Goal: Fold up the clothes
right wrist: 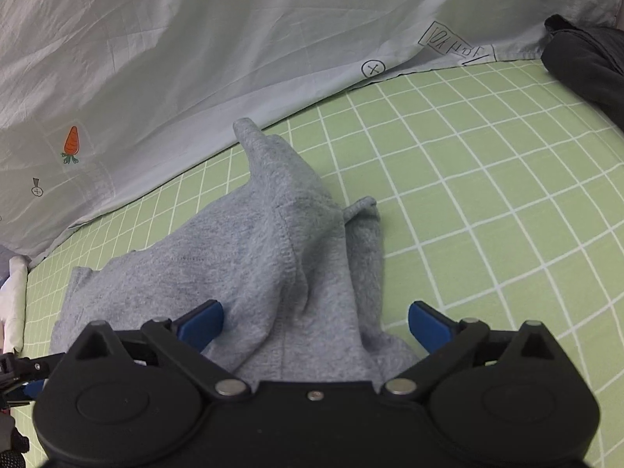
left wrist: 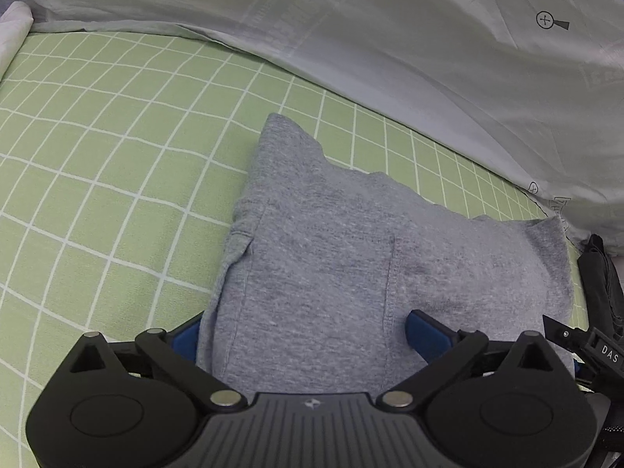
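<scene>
A grey sweat garment [left wrist: 351, 249] lies partly folded on the green checked bed sheet [left wrist: 101, 163]. My left gripper [left wrist: 304, 335] stands open over its near edge, with blue fingertips [left wrist: 425, 331] wide apart and cloth lying between them. In the right wrist view the same grey garment [right wrist: 249, 257] bunches into a raised ridge with one end pointing away. My right gripper [right wrist: 316, 323] is open too, one blue pad [right wrist: 202, 323] resting against the cloth and the other over the sheet. The right gripper's black tip [left wrist: 585, 343] shows at the left view's right edge.
A pale quilt [left wrist: 390, 39] with carrot prints borders the far side of the sheet [right wrist: 487, 195]. A dark garment [right wrist: 589, 62] lies at the far right. Rolled white fabric [right wrist: 15, 304] sits at the left edge. Bare sheet extends to the left and right of the grey garment.
</scene>
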`<state>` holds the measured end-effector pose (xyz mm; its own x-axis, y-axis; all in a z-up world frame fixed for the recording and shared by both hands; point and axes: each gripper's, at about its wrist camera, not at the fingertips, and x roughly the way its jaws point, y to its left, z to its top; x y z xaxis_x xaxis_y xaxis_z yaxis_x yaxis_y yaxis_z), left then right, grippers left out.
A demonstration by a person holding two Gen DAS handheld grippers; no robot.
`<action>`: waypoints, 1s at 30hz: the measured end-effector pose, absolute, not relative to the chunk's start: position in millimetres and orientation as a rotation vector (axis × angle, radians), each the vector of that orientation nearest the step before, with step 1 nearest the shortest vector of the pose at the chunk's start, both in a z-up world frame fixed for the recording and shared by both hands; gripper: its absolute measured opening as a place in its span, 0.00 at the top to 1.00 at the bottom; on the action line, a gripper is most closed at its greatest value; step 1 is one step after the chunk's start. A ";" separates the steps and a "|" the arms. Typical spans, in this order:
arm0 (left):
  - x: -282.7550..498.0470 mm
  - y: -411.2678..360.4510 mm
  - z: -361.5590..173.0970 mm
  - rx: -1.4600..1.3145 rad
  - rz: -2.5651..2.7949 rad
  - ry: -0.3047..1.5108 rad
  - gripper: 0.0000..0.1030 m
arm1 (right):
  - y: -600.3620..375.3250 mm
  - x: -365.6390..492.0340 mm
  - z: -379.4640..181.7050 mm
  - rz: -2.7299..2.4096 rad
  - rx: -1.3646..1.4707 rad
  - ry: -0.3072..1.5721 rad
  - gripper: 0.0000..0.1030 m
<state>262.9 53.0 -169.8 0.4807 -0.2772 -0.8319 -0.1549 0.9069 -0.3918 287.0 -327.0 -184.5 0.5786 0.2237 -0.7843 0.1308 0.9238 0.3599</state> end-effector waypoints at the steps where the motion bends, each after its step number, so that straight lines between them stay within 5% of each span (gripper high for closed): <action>1: 265.0 53.0 -173.0 -0.465 -0.088 1.085 0.00 | -327.1 290.5 -186.9 0.066 0.414 0.965 0.00; 17: 271.4 22.8 -176.1 -0.435 -0.165 1.064 0.04 | -298.3 303.2 -192.1 0.157 0.510 0.950 0.00; 19: 268.1 22.8 -173.7 -0.454 -0.175 1.063 0.14 | -295.4 298.8 -191.2 0.170 0.511 0.944 0.12; 21: 262.1 19.7 -167.6 -0.451 -0.188 1.053 0.31 | -292.5 294.5 -190.2 0.184 0.513 0.938 0.37; 24: 248.1 5.3 -152.2 -0.348 -0.204 1.032 0.55 | -291.3 279.9 -179.7 0.202 0.499 0.914 0.54; 30: 205.1 -8.2 -132.6 -0.344 -0.246 1.027 0.61 | -302.2 231.3 -150.9 0.257 0.573 0.863 0.63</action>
